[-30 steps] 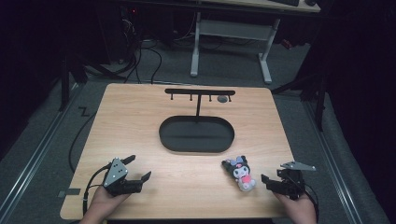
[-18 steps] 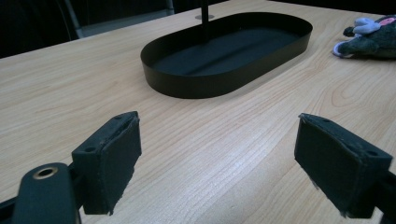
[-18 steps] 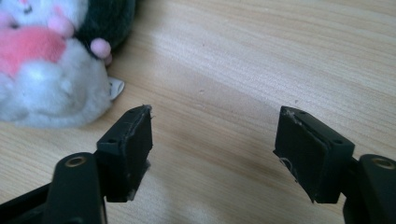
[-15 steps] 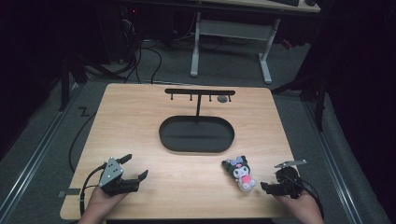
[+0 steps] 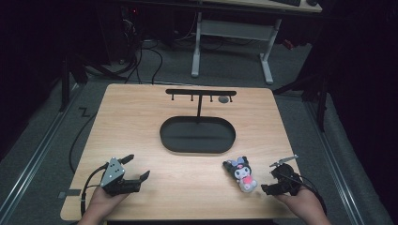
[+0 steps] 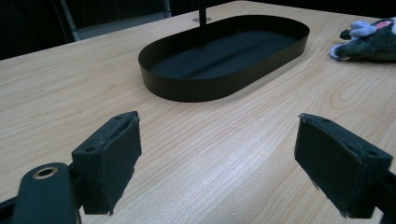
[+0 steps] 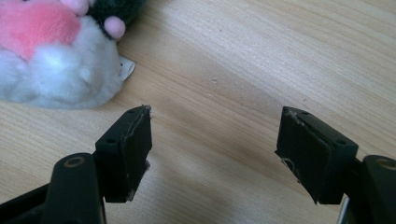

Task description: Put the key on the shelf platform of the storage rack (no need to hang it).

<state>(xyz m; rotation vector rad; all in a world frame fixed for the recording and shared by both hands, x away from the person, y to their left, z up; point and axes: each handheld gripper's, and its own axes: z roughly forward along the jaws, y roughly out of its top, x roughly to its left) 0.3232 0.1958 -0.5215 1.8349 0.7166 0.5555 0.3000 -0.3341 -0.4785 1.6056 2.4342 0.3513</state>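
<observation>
Right gripper (image 5: 274, 177) — jaws apart, empty; has dropped nearer the table edge, at 3 o'clock of the plush toy (image 5: 242, 173), just beside it. Left gripper (image 5: 133, 167) — jaws apart, unmoved. Black tray (image 5: 197, 148) at 12 o'clock. Grasp likely next.

overhead view facing forward; claw views low, sharing plush toy (image 5: 242, 174)

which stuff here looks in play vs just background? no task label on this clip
Likely in play (a guess):
- plush toy, lying beside the open right gripper
- black oval tray with its hook stand
- left gripper, jaws open, nothing between them

Just around:
- white desk frame behind the table
- cables on the floor
</observation>
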